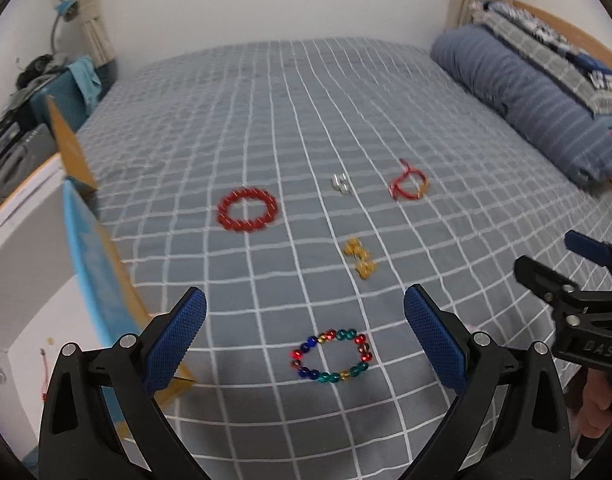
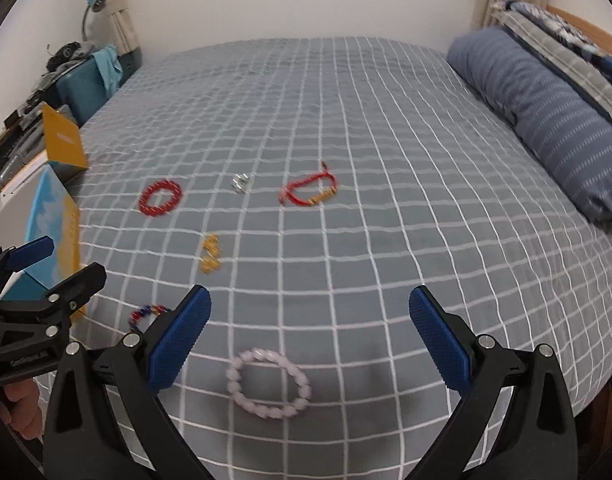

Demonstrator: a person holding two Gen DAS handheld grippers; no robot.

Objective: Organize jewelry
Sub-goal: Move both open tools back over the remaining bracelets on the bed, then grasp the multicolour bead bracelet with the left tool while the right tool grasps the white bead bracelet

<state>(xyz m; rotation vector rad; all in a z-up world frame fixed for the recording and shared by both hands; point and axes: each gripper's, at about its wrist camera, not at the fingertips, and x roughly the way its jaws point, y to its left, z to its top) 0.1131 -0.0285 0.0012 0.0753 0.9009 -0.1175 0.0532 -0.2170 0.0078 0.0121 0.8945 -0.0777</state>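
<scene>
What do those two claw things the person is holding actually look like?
Each is a black plastic tool ending in two angled arms with silver rivets at the joints. The left gripper and right gripper both carry flat blue fingertips with a fine dimpled texture. White lettering marks the side of each body, too blurred to read. A bare hand grips the left one's handle; no sleeves or cables show.

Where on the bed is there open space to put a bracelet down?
Free: the far stretch of the bedspread beyond the red bead bracelet and red cord bracelet, toward the striped pillow. Crowded: the near left, around the gold pieces and multicolored bracelet.
</scene>
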